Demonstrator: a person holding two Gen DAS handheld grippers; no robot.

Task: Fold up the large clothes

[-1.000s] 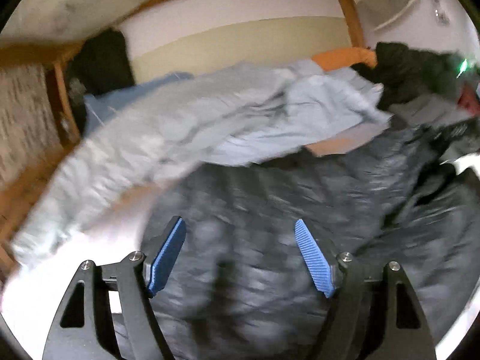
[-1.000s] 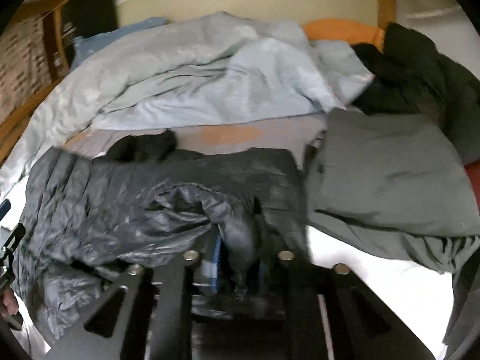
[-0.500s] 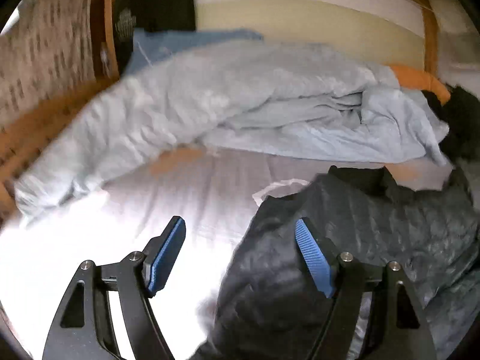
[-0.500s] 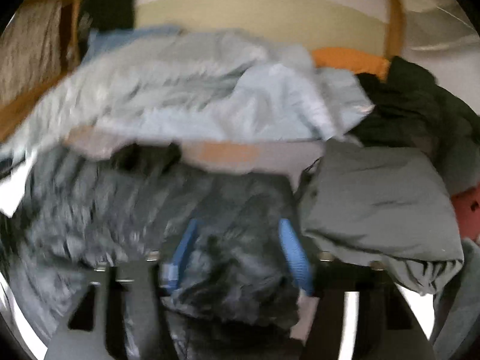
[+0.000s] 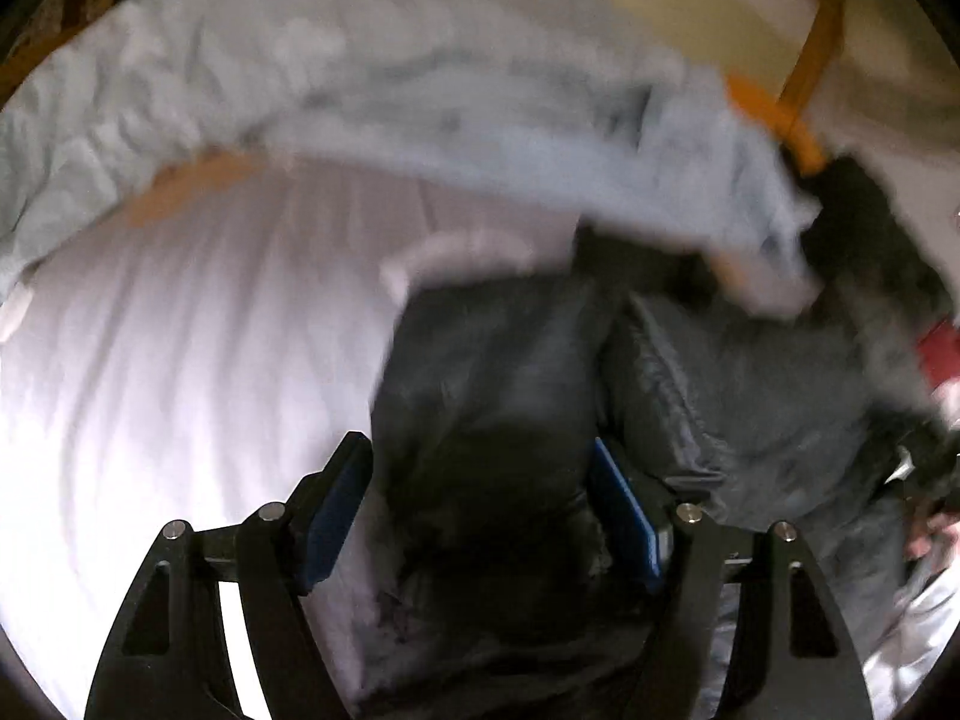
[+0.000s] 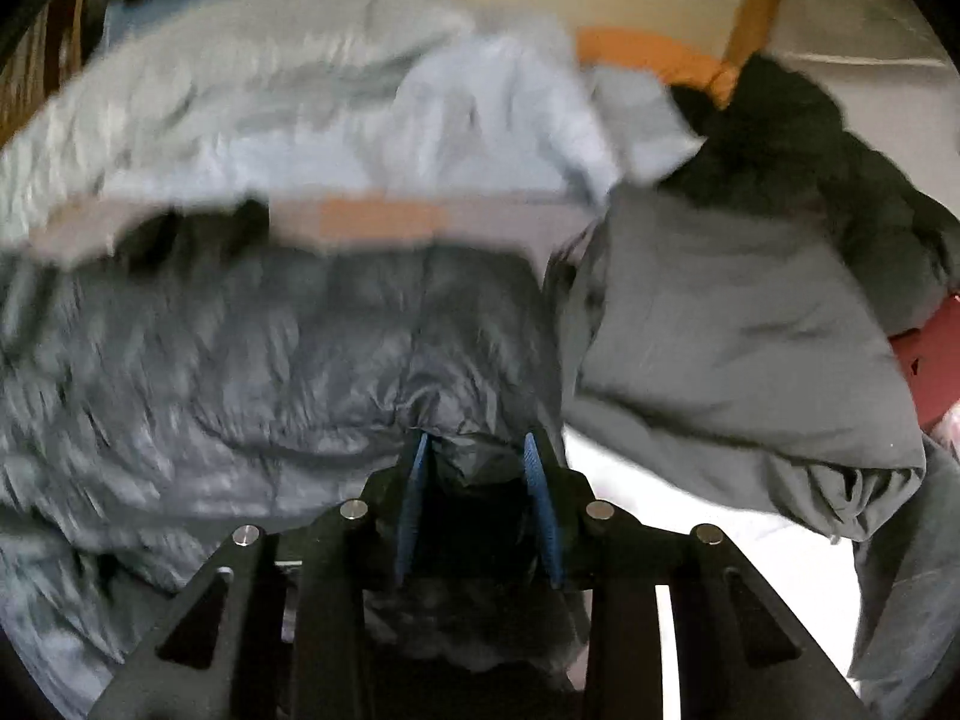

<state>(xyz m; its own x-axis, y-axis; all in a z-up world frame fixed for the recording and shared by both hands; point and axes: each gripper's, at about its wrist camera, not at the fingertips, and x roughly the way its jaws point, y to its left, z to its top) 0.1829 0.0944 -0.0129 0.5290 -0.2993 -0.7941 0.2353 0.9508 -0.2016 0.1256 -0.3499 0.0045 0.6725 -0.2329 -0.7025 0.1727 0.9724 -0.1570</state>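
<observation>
The dark grey quilted puffer jacket (image 6: 288, 360) lies on the white bedsheet (image 5: 150, 390) beside the heaped pale-blue duvet (image 5: 360, 90); the left gripper (image 5: 480, 510) has swung over its edge, jaws wide, while the right gripper (image 6: 477, 492) is closing on a bunched fold, readying another fold.

My left gripper (image 5: 480, 510) is angled down over the dark puffer jacket (image 5: 750, 396), jaws wide, blue pads (image 5: 627, 516) either side of a jacket fold — no squeeze visible. My right gripper (image 6: 477, 498) is angled down at the same jacket's near edge — jaws narrow and closing, bunched fabric between the pads.
</observation>
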